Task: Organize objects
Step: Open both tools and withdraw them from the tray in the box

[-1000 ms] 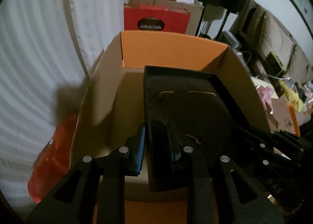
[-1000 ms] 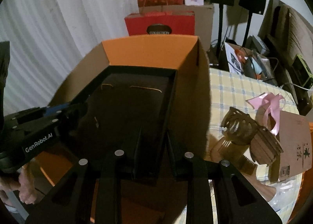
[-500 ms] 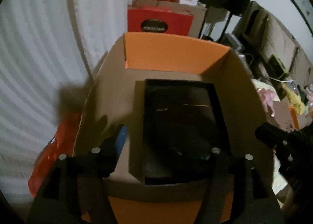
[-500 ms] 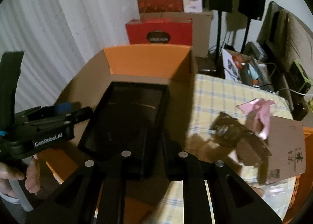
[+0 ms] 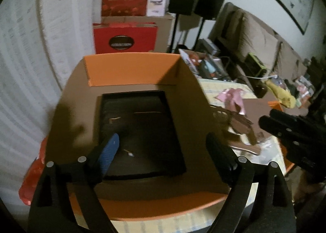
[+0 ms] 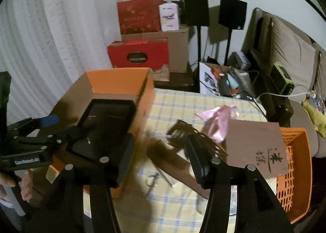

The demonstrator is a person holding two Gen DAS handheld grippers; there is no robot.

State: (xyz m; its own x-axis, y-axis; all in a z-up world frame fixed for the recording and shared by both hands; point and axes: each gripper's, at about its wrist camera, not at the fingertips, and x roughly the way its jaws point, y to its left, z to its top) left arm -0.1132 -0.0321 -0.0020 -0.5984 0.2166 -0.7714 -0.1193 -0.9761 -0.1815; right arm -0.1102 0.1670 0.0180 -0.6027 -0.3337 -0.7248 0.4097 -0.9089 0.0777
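An orange cardboard box (image 5: pixel 130 68) stands on the checked tablecloth, and a black tray (image 5: pixel 140 131) lies flat inside it. My left gripper (image 5: pixel 163 138) hovers over the box's near end. Its jaws are opening wide and nothing is between them. From the right wrist view the box (image 6: pixel 118 80) and tray (image 6: pixel 106 123) sit at the left. My right gripper (image 6: pixel 160 141) hangs just right of the box's wall, its jaws opening with nothing between them. The left gripper (image 6: pixel 65 125) shows over the tray, held by a hand (image 6: pixel 24 182). The right gripper (image 5: pixel 285 129) appears at the right edge.
Brown wooden cutout pieces (image 6: pixel 183 131), a pink ribbon (image 6: pixel 218 119) and a brown card with characters (image 6: pixel 256 143) lie on the tablecloth (image 6: pixel 183 102). An orange basket (image 6: pixel 295 161) stands at the right. Red bags, cartons and speaker stands are behind; a curtain hangs on the left.
Both grippers were shut on the black tray's walls, then let go. They have opened and drawn back and upward, and the tray now rests in the box.
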